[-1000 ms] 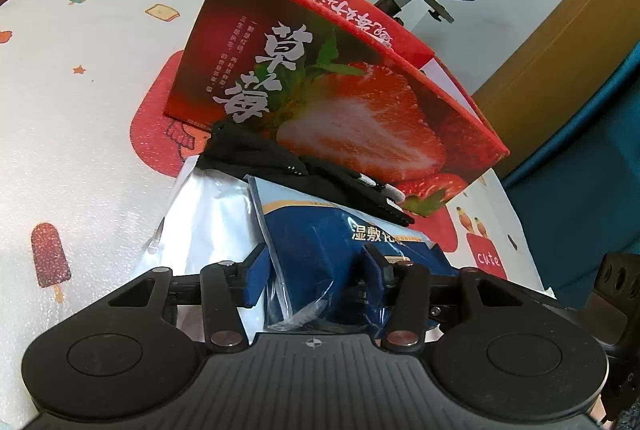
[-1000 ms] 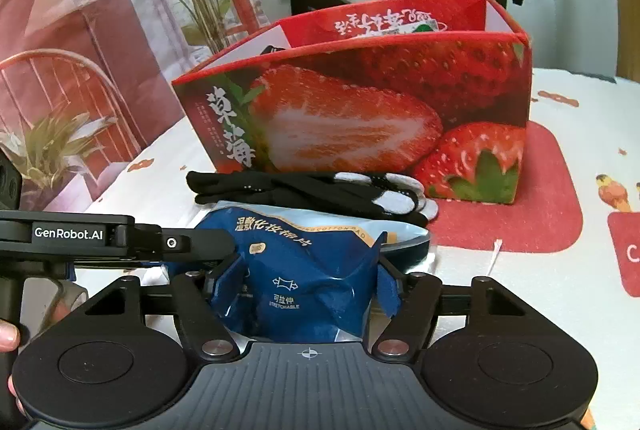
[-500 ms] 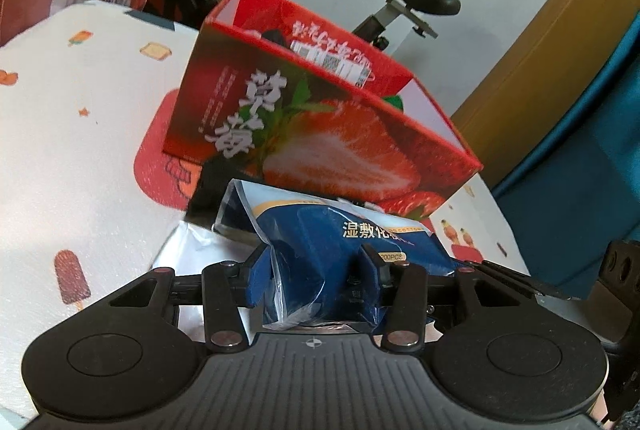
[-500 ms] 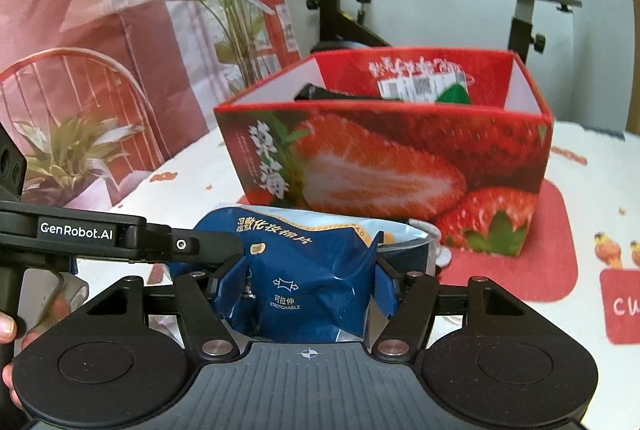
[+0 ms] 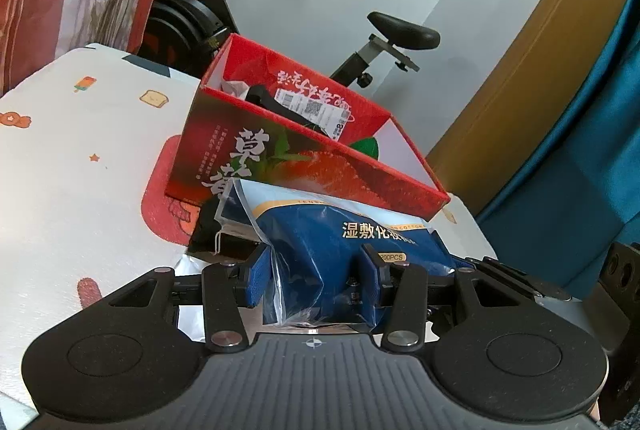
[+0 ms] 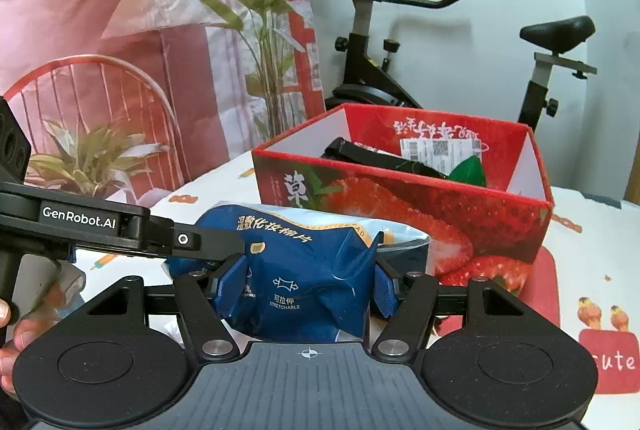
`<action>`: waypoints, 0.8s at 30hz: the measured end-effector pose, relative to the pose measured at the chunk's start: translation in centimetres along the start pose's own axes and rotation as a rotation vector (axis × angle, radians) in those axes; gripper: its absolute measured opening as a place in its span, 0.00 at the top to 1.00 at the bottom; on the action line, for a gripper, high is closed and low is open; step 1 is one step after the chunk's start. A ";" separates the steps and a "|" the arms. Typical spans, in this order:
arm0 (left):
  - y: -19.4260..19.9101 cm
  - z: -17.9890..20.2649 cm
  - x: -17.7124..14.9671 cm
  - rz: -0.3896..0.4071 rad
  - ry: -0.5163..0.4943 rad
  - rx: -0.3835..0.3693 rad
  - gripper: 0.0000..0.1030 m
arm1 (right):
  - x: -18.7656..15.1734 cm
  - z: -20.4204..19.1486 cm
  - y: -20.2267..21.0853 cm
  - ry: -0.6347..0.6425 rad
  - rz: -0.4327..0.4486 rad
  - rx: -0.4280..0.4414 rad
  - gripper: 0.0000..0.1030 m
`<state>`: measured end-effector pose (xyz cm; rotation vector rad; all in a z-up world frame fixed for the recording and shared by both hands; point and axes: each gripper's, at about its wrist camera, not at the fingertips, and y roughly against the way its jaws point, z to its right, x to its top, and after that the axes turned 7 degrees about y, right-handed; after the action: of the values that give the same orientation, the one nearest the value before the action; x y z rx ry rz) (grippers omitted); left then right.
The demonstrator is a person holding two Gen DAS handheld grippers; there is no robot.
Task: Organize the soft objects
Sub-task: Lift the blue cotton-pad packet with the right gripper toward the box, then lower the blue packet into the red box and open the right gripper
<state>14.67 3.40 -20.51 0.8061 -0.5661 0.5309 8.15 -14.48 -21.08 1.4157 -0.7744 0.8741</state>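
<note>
The left gripper (image 5: 314, 272) clamps one end of a blue cotton-pad packet (image 5: 340, 258), its blue pads pressed into the creased plastic; the right gripper (image 6: 308, 286) pinches the other end of the same packet (image 6: 296, 270), jaws about half apart. The packet hangs above the table (image 5: 60, 190), just in front of one open strawberry box (image 6: 400, 206) further off. Inside the box lie a black strap-like item (image 6: 372, 158), a white barcode label (image 6: 436, 150) and something green (image 6: 468, 170); its floor is hidden by the near wall. Under the packet, a dark item (image 5: 208, 230) on the table is mostly covered. One exercise bike (image 6: 384, 42) stands behind.
</note>
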 end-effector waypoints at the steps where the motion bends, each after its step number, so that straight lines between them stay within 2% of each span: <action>1: 0.1 0.0 0.1 0.004 0.000 -0.002 0.53 | 0.1 0.0 0.1 0.004 0.003 -0.001 0.41; 9: 1.1 1.2 1.5 0.057 -0.039 -0.018 0.53 | 2.9 -0.1 1.2 0.055 0.052 -0.003 0.41; 19: 1.6 3.9 8.8 0.122 -0.059 -0.080 0.52 | 11.4 3.1 1.4 0.115 0.131 0.018 0.41; 24: 0.1 5.3 12.5 0.136 -0.083 -0.107 0.52 | 15.7 5.8 0.1 0.160 0.149 0.021 0.41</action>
<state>22.29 2.09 -9.42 0.6932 -0.7238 0.5884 16.06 -19.49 -7.24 1.3003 -0.7572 1.0998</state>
